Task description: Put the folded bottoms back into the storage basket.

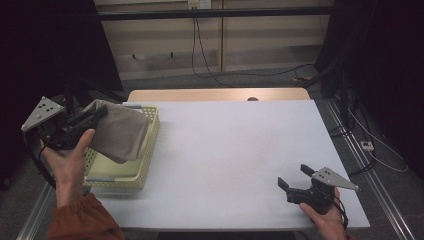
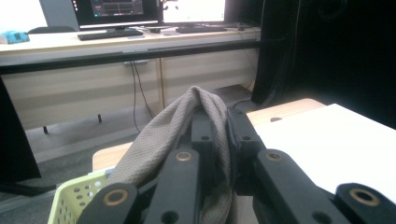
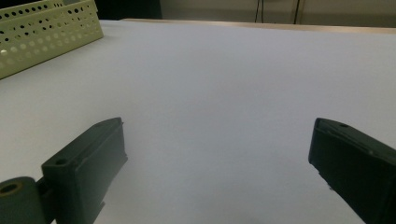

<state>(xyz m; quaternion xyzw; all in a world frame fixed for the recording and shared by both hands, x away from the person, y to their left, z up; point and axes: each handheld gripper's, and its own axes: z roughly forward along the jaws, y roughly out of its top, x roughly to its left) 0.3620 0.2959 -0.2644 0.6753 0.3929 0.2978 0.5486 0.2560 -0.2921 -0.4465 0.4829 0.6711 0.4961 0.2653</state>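
A grey-brown cloth (image 1: 120, 132) hangs over the pale yellow perforated basket (image 1: 147, 150) at the table's left edge. My left gripper (image 1: 97, 114) is shut on the cloth's upper edge and holds it above the basket. In the left gripper view the cloth (image 2: 159, 135) drapes over the closed black jaws of my left gripper (image 2: 217, 126). My right gripper (image 1: 292, 176) rests low near the table's front right corner, open, with nothing between its fingers. The right gripper view shows the two jaws of my right gripper (image 3: 217, 144) wide apart over bare white tabletop.
The white table (image 1: 235, 145) stretches between the basket and my right hand. In the right gripper view the basket's corner (image 3: 46, 32) sits far left. Behind the table run a wooden strip, cables and a desk with monitors (image 2: 116, 11).
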